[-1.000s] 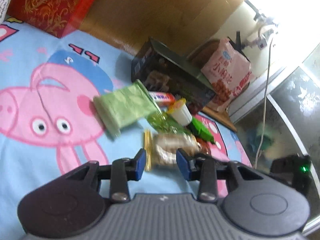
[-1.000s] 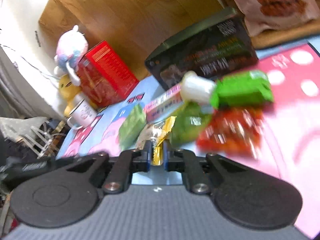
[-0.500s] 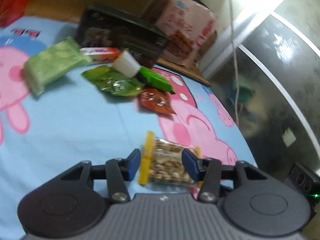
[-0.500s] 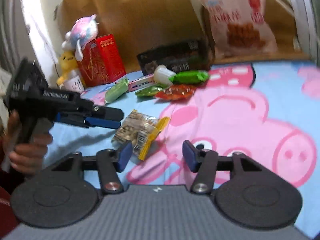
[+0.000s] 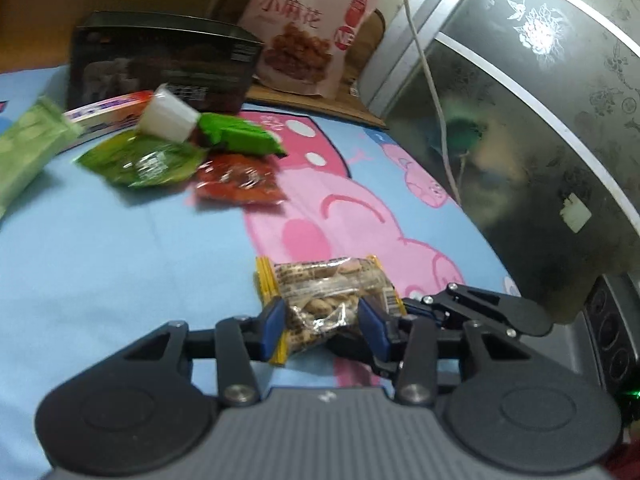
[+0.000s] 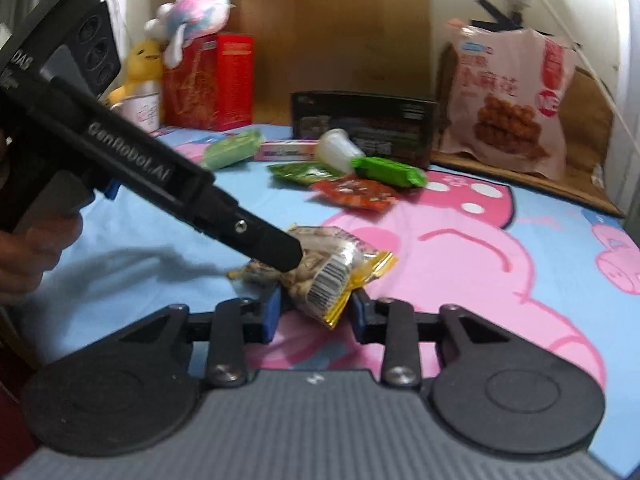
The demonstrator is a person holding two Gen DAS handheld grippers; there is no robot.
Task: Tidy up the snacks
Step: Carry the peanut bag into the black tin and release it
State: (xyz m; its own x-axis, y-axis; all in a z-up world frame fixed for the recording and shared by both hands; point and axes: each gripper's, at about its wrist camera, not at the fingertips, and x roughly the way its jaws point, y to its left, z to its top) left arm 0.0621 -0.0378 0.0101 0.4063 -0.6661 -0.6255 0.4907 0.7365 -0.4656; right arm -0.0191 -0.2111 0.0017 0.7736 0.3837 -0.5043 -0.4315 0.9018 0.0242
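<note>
A clear peanut packet (image 5: 332, 284) with yellow ends lies low over the blue cartoon sheet (image 5: 100, 260). My left gripper (image 5: 324, 330) has its blue pads pressed on the packet's middle, and its jaws are closing. In the right wrist view it (image 6: 280, 252) reaches in from the left onto the packet (image 6: 332, 256). My right gripper (image 6: 316, 314) has the packet's barcode end between its jaws, which are closing; a thin gap shows at the pads. From the left wrist it (image 5: 408, 312) shows at the packet's right end.
A pile of snacks lies further back: green packet (image 5: 140, 160), red packet (image 5: 240, 184), white cup (image 5: 170, 118), bright green pack (image 5: 240, 136), black box (image 5: 160, 68), big pink bag (image 5: 308, 28). Red box (image 6: 208, 80), plush toys (image 6: 196, 8) and a hand (image 6: 36, 248) show on the left.
The packet left the pile and came down near the front of the sheet. My right gripper let go of its yellow end, opened wide, then narrowed. My left gripper narrowed onto the packet.
</note>
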